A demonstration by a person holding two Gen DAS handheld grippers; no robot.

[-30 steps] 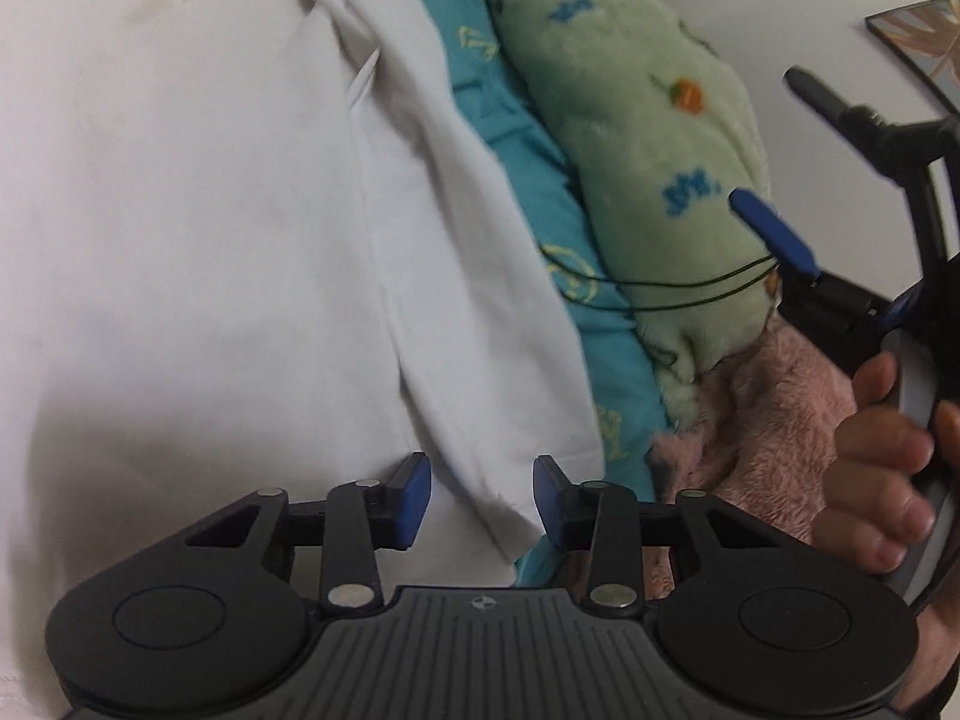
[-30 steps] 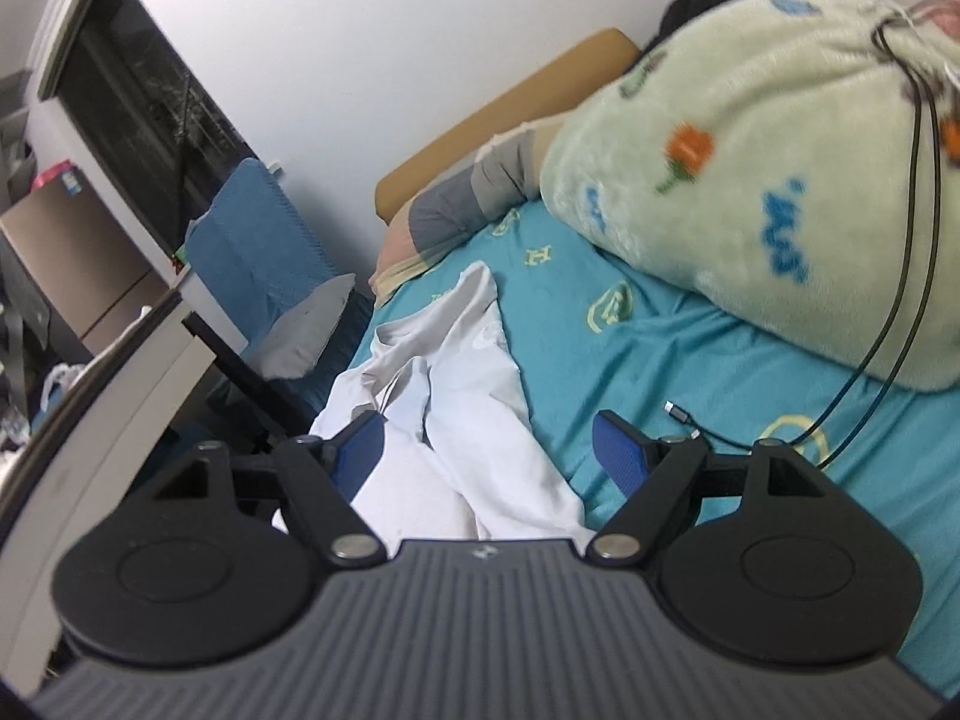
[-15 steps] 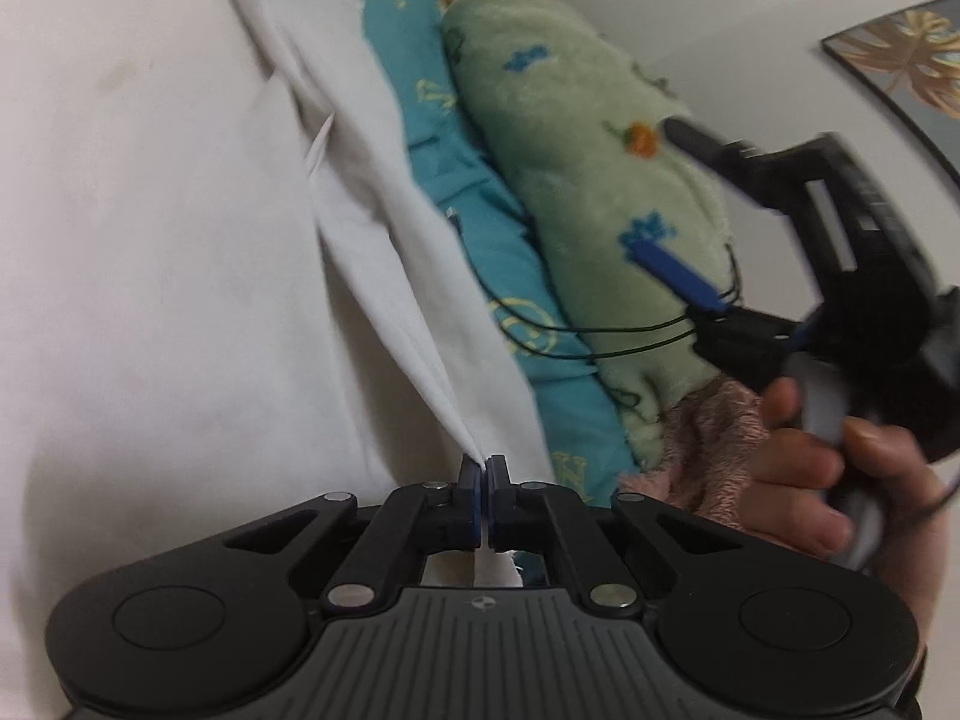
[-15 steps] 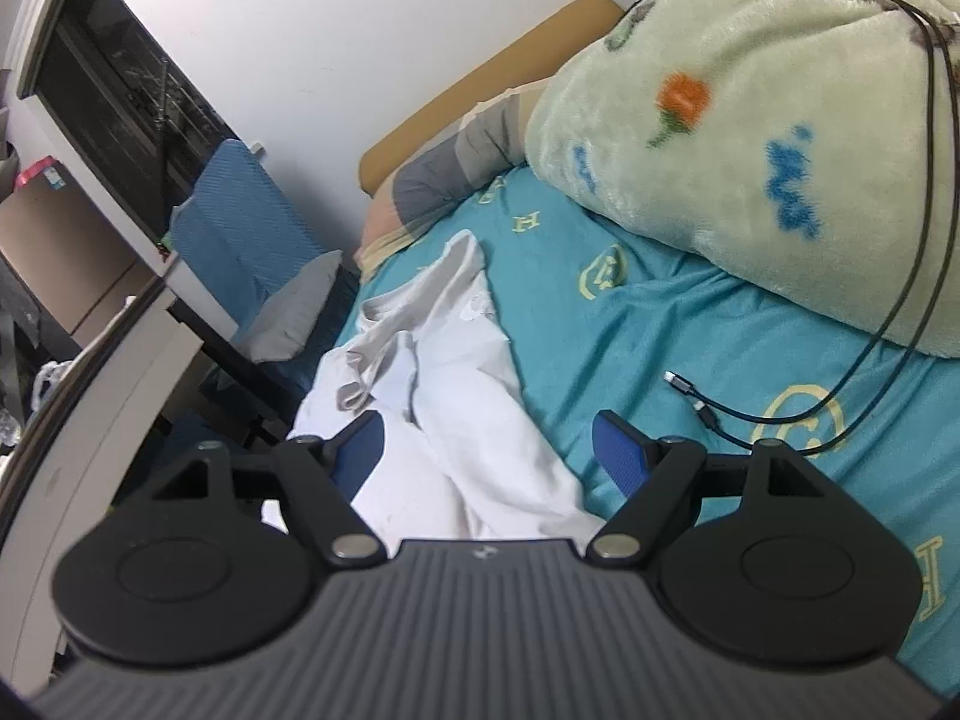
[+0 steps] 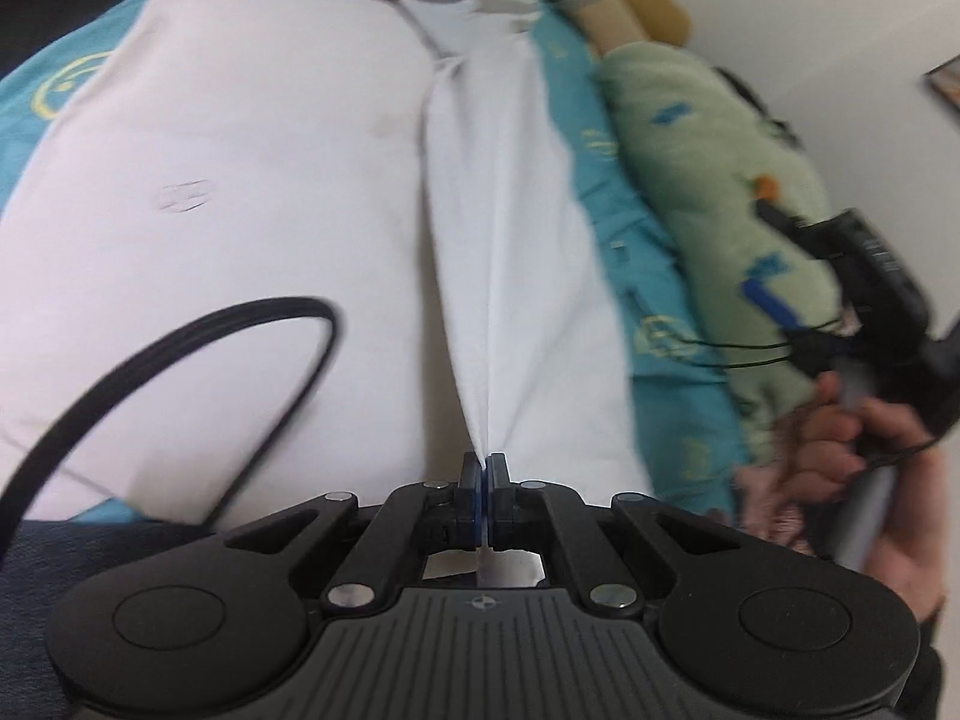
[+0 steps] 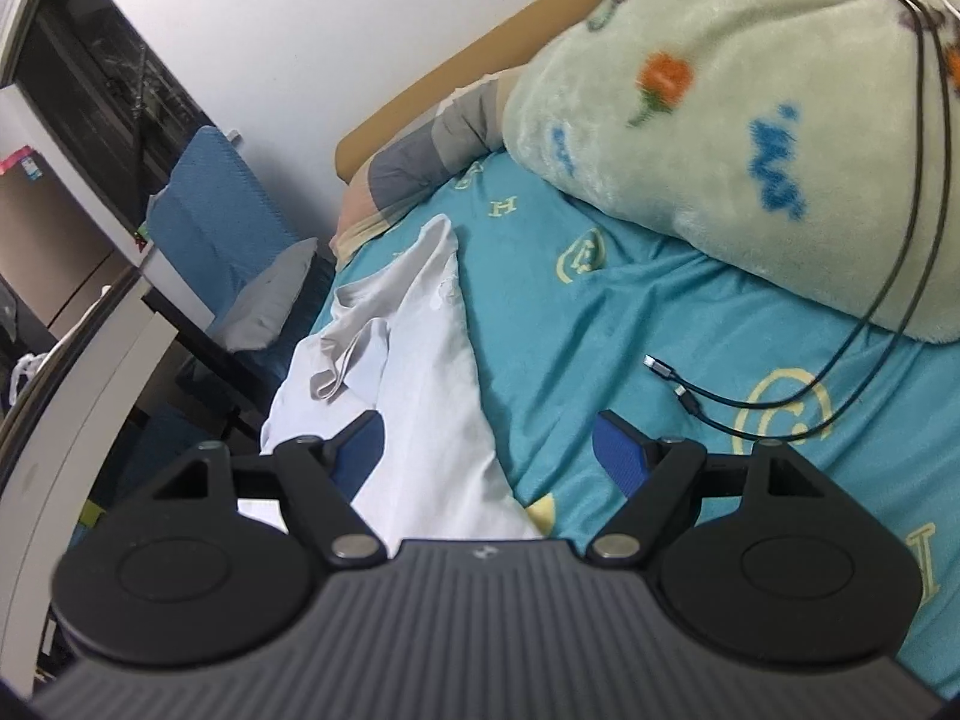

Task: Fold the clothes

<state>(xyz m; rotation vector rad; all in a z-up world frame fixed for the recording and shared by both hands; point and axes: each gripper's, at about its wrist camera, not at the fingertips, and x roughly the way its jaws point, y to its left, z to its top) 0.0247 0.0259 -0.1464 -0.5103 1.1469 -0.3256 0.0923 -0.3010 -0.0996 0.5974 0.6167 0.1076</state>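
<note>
Two grippers are in play: the left gripper [image 5: 485,471], open around the edge of the white garment [image 5: 240,180] a second ago, is now clamped tight on a pinch of it and has pulled the cloth up into a taut ridge, so the fold looks begun. The right gripper [image 6: 489,447] hangs with its jaws wide apart and nothing between them, just above the garment's near edge on the bed [image 6: 600,330], much as before. Compared with earlier, the left view has drawn back, showing more of the spread garment and a black cable [image 5: 198,348].
</note>
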